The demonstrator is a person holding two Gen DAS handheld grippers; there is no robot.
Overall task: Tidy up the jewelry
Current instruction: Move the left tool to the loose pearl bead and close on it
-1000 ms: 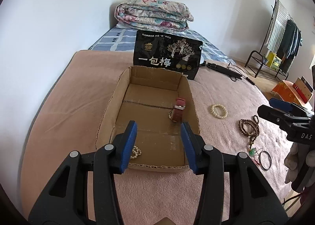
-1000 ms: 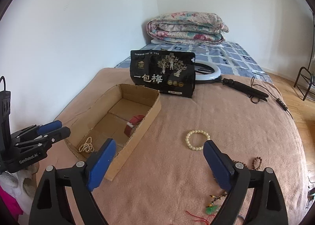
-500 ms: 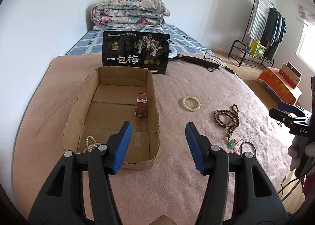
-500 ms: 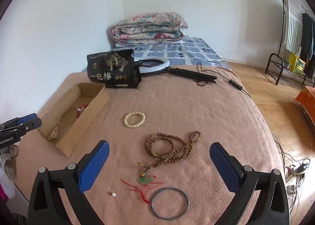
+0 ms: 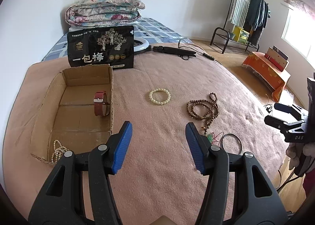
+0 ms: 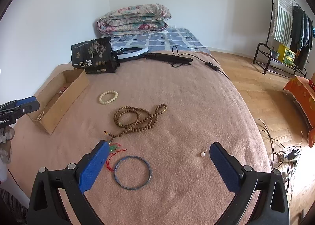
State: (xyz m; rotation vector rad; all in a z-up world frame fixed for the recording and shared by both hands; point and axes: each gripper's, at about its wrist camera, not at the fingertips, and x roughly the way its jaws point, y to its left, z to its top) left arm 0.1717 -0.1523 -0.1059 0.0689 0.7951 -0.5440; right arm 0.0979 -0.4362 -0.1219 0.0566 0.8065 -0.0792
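Between the spread blue fingers of the right gripper (image 6: 159, 148), which holds nothing, a thin blue bangle (image 6: 132, 172) lies flat on the pink blanket (image 6: 177, 91), nearer the left finger than the right. Just beside the right finger sits a single loose pearl (image 6: 202, 154), and against the tip of the left finger lies a green pendant (image 6: 112, 148) on red cord. Beyond that pendant the brown bead necklace (image 6: 137, 117) is coiled in loops, and farther still a cream bead bracelet (image 6: 108, 97) rests on its own, apart from the rest. The left gripper (image 5: 158, 131) hangs over the blanket with its jaws wide apart and empty; the cream bracelet lies ahead of it, roughly in line with the gap. To its left stands an open cardboard box (image 5: 49, 95), with a pearl strand (image 5: 57, 150) in the near corner and a red-brown watch (image 5: 100, 103) upright against the right wall. Behind the box leans a black printed bag (image 5: 100, 46), with a ring light (image 6: 133, 50) beside it and a folded floral quilt (image 6: 133, 18) at the far wall.
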